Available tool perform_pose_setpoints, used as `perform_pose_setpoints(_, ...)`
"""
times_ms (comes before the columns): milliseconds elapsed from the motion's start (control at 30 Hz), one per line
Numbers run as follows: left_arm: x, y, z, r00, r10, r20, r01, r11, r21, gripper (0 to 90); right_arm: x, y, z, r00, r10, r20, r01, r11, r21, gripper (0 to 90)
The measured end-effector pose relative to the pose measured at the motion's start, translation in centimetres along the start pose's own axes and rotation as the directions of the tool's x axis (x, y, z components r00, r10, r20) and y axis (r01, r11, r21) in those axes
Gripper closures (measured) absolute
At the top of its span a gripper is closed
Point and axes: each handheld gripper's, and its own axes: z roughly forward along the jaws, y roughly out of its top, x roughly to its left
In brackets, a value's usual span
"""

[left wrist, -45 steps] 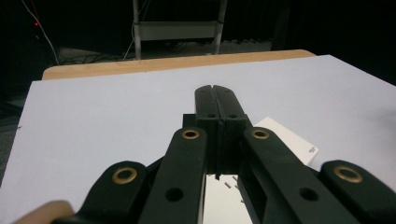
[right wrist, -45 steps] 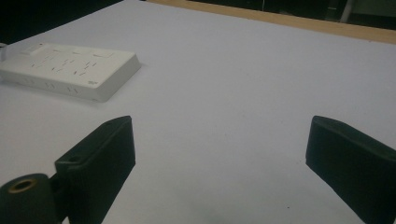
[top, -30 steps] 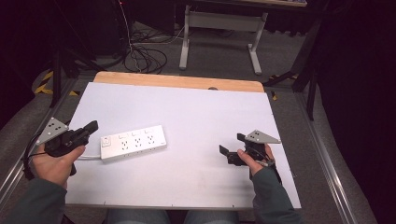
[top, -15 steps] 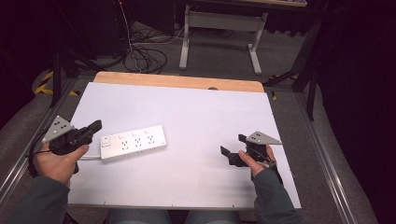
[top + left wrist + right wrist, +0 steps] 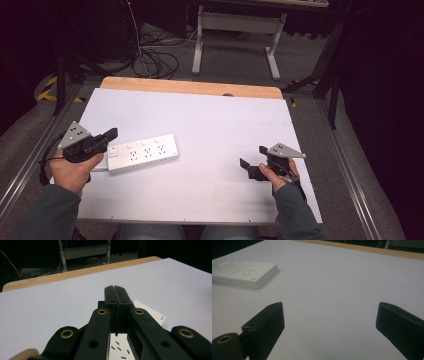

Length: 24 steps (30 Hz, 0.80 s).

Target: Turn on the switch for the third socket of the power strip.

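Up close, the left gripper [image 5: 115,290] has its two black jaws pressed flat together with nothing between them, and they hang just above the near-left end of the white power strip [image 5: 142,152], whose slots show beneath them in the left gripper view. From the high view that left gripper [image 5: 111,134] sits at the left edge of the white table [image 5: 210,120], its tips over the strip's switch end. The right gripper [image 5: 329,322] has its jaws spread wide apart and empty, with bare tabletop between them; the power strip [image 5: 242,273] lies well off to their far left. Seen from above, the right gripper [image 5: 252,161] rests near the table's right side, pointing left toward the strip. The strip lies flat, left of centre, tilted slightly.
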Motion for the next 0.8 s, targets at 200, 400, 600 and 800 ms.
perform_pose_setpoints(200, -0.3, 0.1, 0.6, 0.9999, 0.009, 0.011, -0.009, 0.9999, 0.01, 90.0, -0.1, -0.2, -0.3, 1.0, 0.003, 0.009, -0.003, 1.0, 0.001, 8.7)
perform_pose_setpoints(400, -0.6, 0.2, 1.1, 0.9996, 0.02, 0.021, -0.02, 0.9996, 0.021, 90.0, -0.2, -0.4, -0.5, 0.9999, -0.001, 0.015, 0.001, 1.0, 0.003, 8.7)
perform_pose_setpoints(600, -0.9, 0.3, 1.5, 0.9991, 0.031, 0.03, -0.032, 0.9989, 0.035, 90.0, -0.2, -0.5, -0.7, 0.9998, 0.004, 0.02, -0.004, 1.0, 0.001, 8.7)
perform_pose_setpoints(800, -1.0, 0.3, 1.9, 0.9988, 0.035, 0.034, -0.037, 0.9982, 0.046, 90.0, -0.2, -0.6, -0.8, 0.9997, 0.003, 0.022, -0.004, 1.0, 0.004, 8.7)
